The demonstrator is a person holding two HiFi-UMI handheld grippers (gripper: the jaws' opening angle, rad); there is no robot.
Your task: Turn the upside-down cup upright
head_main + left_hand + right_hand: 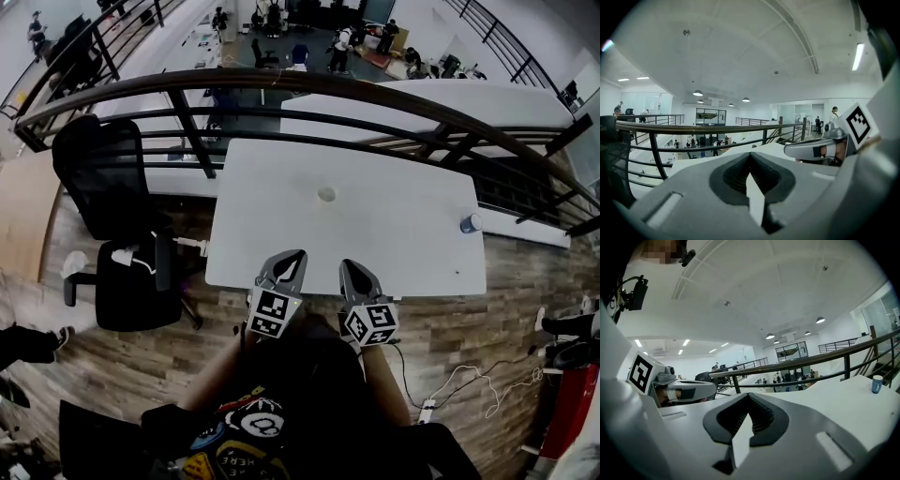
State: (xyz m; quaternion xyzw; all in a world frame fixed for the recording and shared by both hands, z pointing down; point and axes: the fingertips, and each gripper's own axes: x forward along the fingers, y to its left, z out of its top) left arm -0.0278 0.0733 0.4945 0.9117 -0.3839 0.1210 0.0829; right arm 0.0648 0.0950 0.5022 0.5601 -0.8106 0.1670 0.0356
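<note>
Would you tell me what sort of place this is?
Probably an office mezzanine: a white table stands by a railing overlooking people on a lower floor, with an office chair beside it.

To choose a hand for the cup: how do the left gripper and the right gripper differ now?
The right gripper is nearer the cup than the left gripper is. The right gripper view shows the cup at its right side; the left gripper view does not show it. Both grippers are shut and empty, with their tips over the near edge of the table.
</note>
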